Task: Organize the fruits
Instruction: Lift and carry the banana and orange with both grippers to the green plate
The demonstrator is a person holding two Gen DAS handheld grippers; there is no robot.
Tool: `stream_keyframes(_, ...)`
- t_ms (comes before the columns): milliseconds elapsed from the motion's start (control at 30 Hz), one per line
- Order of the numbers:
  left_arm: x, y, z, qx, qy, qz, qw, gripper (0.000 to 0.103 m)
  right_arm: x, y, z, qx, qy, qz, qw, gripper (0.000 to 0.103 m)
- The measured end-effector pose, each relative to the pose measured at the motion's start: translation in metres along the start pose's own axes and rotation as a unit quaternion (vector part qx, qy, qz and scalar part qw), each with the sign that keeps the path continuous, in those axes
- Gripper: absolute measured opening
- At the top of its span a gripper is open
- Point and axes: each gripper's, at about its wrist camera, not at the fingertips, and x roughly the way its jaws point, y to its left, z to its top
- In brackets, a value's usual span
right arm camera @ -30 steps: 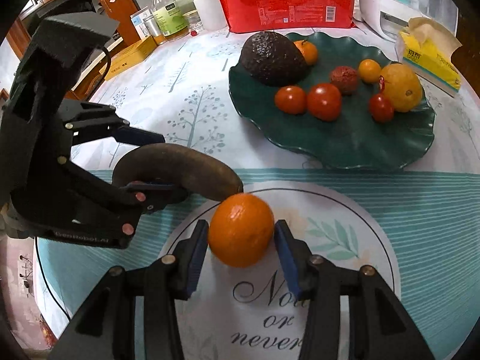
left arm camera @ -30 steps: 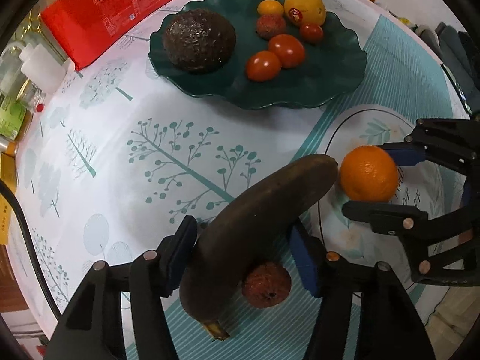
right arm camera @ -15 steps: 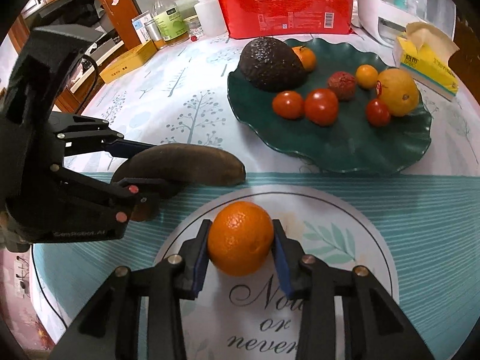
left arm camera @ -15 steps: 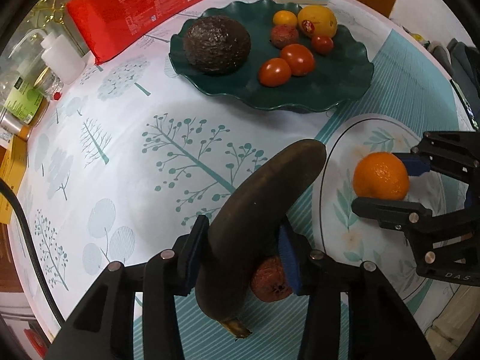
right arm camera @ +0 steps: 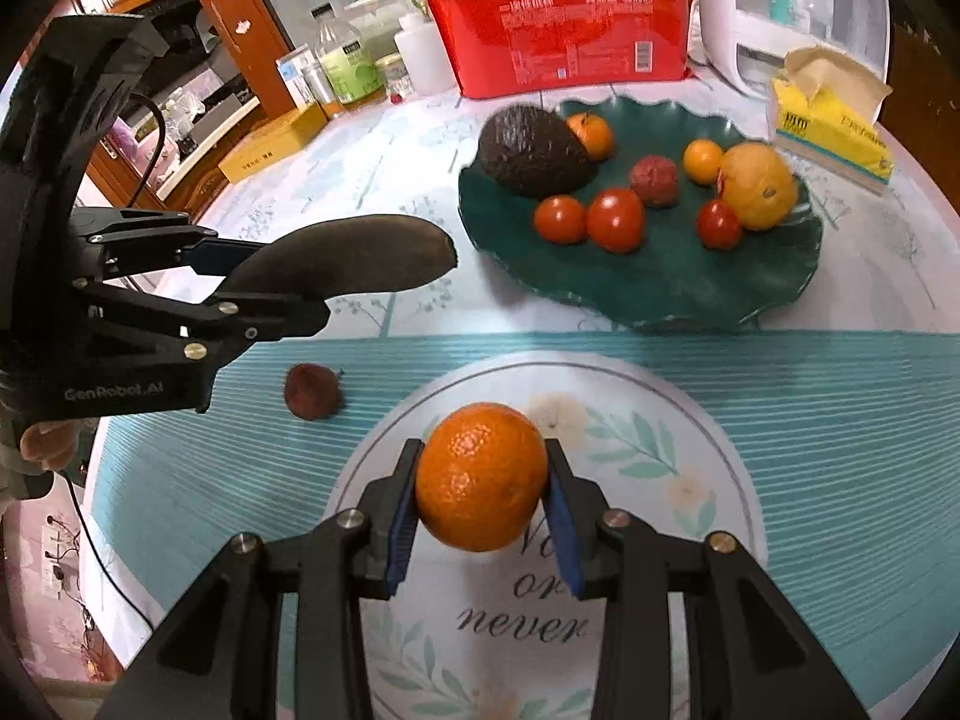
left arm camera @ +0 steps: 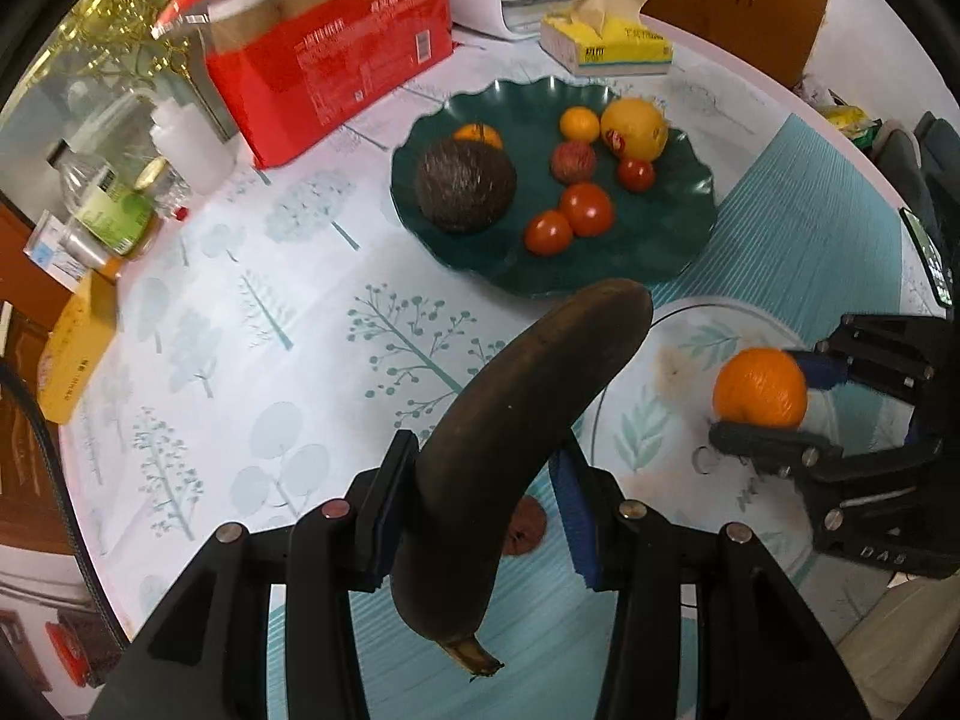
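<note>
A blackened, curved banana (left arm camera: 522,420) sits clamped in the left gripper (left arm camera: 483,504) jaws, lifted off the desk (left arm camera: 312,372). The dimpled orange (right arm camera: 480,474) is pinched in the right gripper (right arm camera: 480,510). A scalloped green plate (right arm camera: 660,288) lies beyond, with open cloth between.

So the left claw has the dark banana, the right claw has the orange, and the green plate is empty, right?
Not quite. The green plate isn't empty: the right wrist view shows an avocado, tomatoes and other fruit on it. The left claw does hold the dark banana, and the right claw the orange.
</note>
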Motion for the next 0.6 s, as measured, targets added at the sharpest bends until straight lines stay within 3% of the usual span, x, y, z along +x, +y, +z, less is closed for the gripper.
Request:
stream_keyframes(167, -0.04, -0.005, 0.027, -0.008, -0.01, 0.017, 0.9998, 0.043, -0.044, -0.01, 0.026, -0.015, -0.028, -0.003, 0.999, 0.038)
stream_keyframes(400, -0.087, -0.004, 0.101, -0.033, -0.033, 0.045, 0.9979, 0.044, -0.106, -0.04, 0.092, -0.033, -0.076, -0.021, 0.996, 0.038)
stream_keyframes(600, -0.082, -0.005, 0.167, -0.057, -0.052, 0.059, 0.9953, 0.044, -0.111, -0.073, 0.139, -0.022, -0.098, -0.036, 0.994, 0.038)
